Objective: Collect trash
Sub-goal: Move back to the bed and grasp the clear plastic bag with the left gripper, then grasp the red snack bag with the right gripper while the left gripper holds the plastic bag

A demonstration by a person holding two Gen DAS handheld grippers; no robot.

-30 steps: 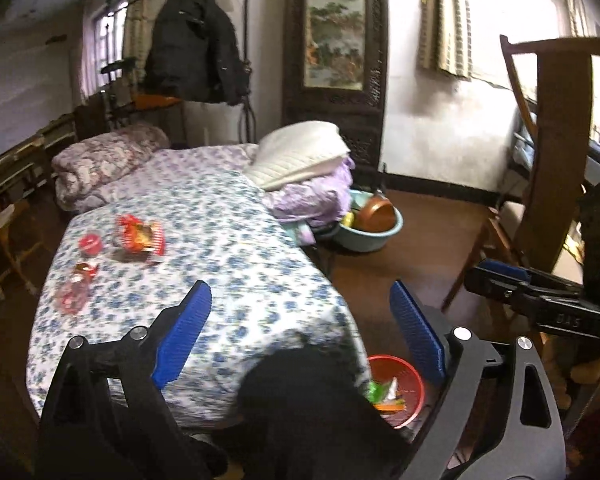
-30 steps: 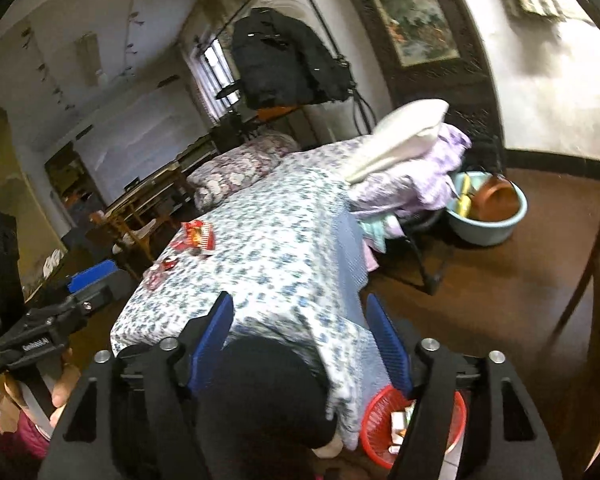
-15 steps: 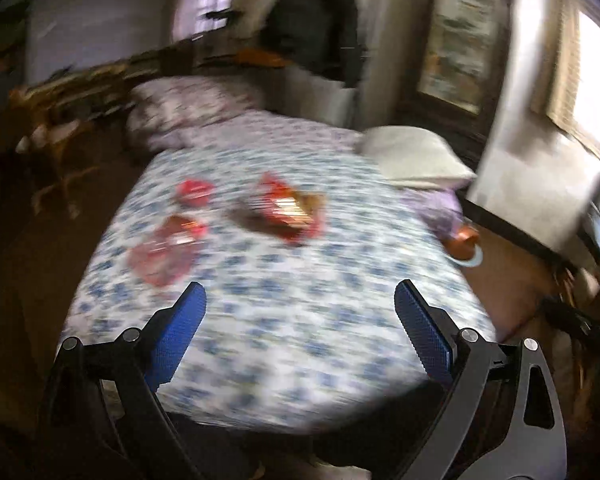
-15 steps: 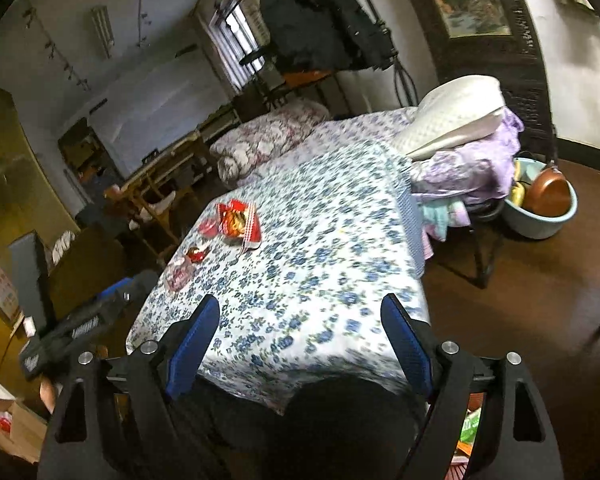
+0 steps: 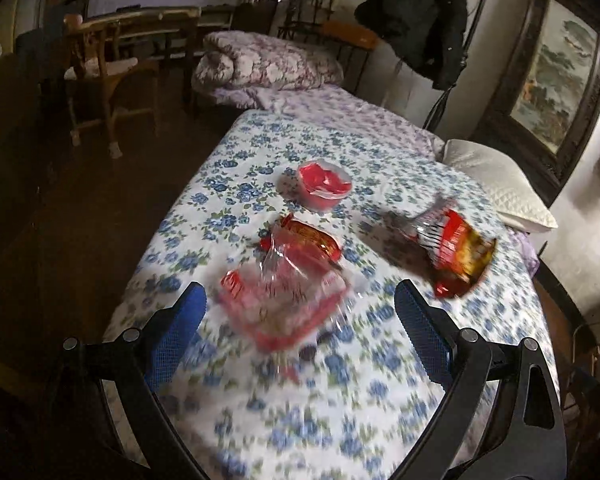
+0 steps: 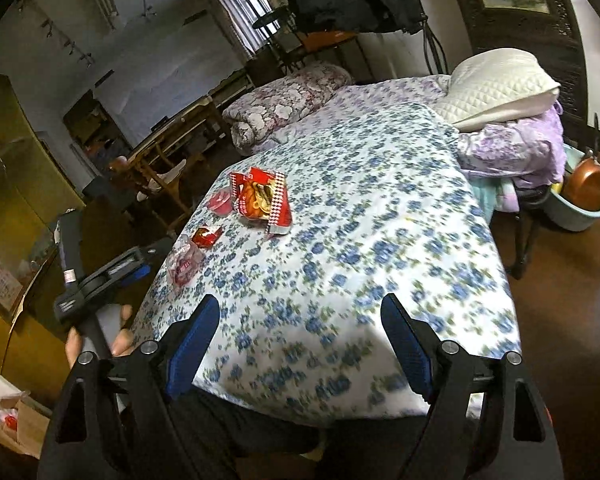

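Several pieces of trash lie on the floral tablecloth [image 5: 340, 400]. A clear-and-red plastic wrapper [image 5: 288, 300] lies just beyond my left gripper [image 5: 300, 312], which is open and empty. Behind the wrapper are a small red packet [image 5: 312, 240], a red cup [image 5: 324, 186] and a red snack bag [image 5: 456, 252]. My right gripper [image 6: 300, 328] is open and empty over the table's near edge. The right wrist view shows the snack bag [image 6: 262, 200], the cup [image 6: 220, 204], the small packet [image 6: 206, 236] and the clear wrapper [image 6: 184, 266] at the table's left.
A pillow [image 5: 496, 184] and folded bedding [image 5: 268, 66] lie past the table. Wooden chairs [image 5: 104, 72] stand at the far left. A blue basin with a copper pot [image 6: 584, 196] sits on the floor at the right. A cardboard box [image 6: 16, 424] is at the lower left.
My left gripper has swung left and closed in over the table, bringing the trash up close. My right gripper has moved forward toward the table. The red bin has left both views.
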